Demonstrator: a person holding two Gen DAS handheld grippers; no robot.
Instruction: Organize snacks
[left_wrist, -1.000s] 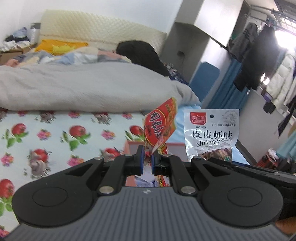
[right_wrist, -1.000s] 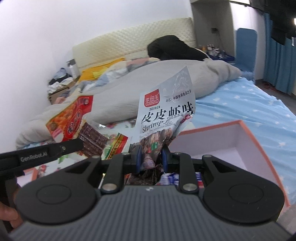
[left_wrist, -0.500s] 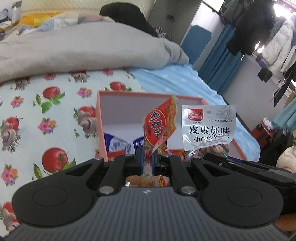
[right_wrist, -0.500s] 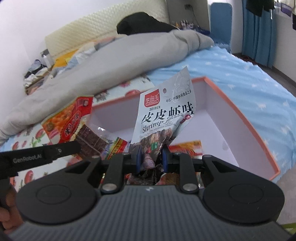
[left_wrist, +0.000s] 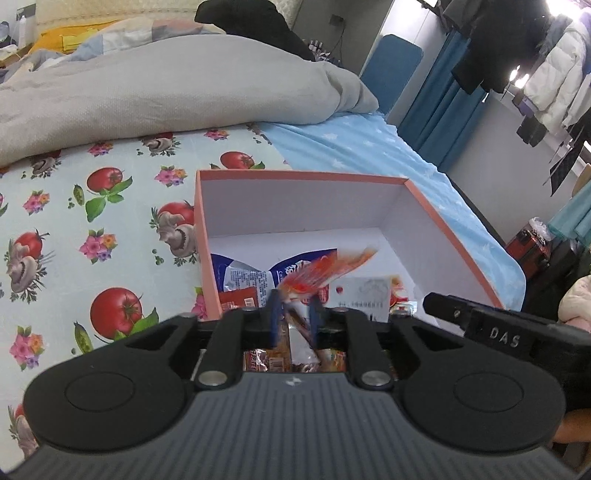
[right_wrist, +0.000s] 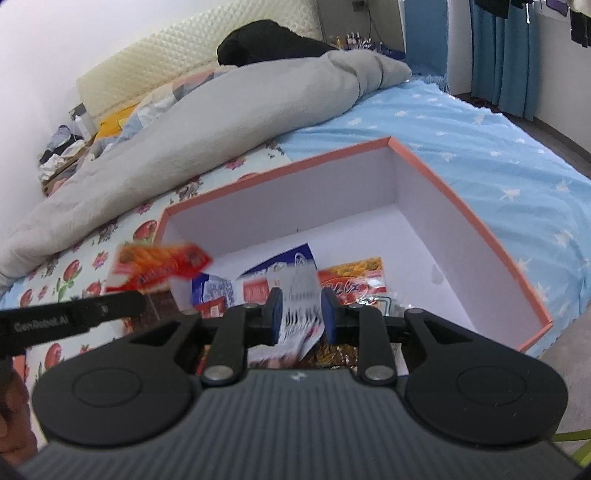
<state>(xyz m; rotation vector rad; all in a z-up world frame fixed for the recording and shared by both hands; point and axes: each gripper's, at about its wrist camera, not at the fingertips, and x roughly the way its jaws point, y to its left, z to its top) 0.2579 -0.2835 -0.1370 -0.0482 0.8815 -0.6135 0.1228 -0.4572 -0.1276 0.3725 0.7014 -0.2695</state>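
Observation:
An open pink box (left_wrist: 303, 174) with white walls lies on the bed, several snack packets on its floor. My left gripper (left_wrist: 294, 306) hangs over its near end, jaws opening. The red snack packet (left_wrist: 325, 271) sits blurred and tilted right between the pads, which no longer press it. In the right wrist view this red packet (right_wrist: 159, 264) shows above a left finger (right_wrist: 92, 314). My right gripper (right_wrist: 301, 314) has its pads against the white shrimp packet (right_wrist: 301, 295), which leans forward and is blurred. The box rim (right_wrist: 280, 171) runs behind it.
A blue-white packet (left_wrist: 243, 271) and an orange packet (right_wrist: 351, 278) lie in the box. A grey duvet (left_wrist: 147, 85) lies beyond it, a tomato-print sheet (left_wrist: 92, 221) to the left and a blue star sheet (right_wrist: 498, 166) to the right. Clothes hang far right (left_wrist: 535, 66).
Both grippers came down over the box. The left jaws parted and the red packet tipped over to the right. The shrimp packet dropped from upright to leaning forward.

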